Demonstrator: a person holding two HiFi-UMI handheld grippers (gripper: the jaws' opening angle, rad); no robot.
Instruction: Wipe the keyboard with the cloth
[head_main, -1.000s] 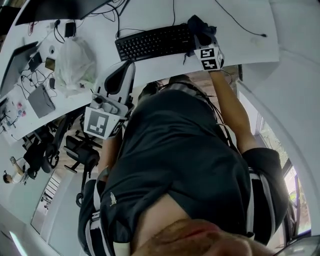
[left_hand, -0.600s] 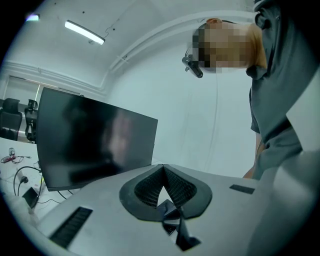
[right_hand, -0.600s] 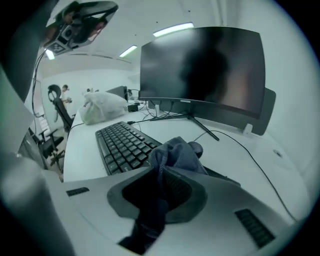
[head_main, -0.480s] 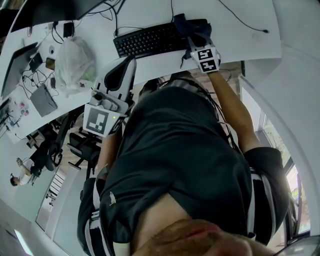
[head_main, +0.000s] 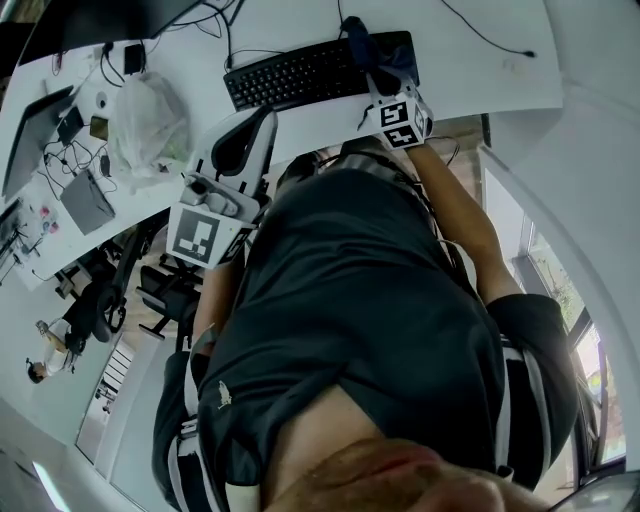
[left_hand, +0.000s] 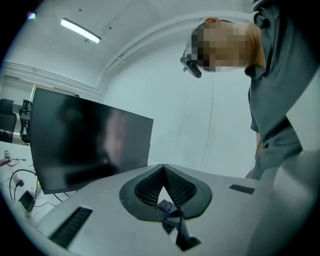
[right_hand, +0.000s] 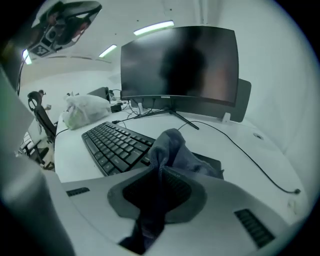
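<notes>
One white desk carries everything, with a dark monitor standing at its back. In front of the screen lies a black keyboard, and a pale plastic bag sits beyond its left end. A dark cloth is bunched over the keyboard's right end, clamped between the jaws of the right gripper. The left gripper is held by the desk's front edge, apart from the keyboard, jaws together on nothing.
</notes>
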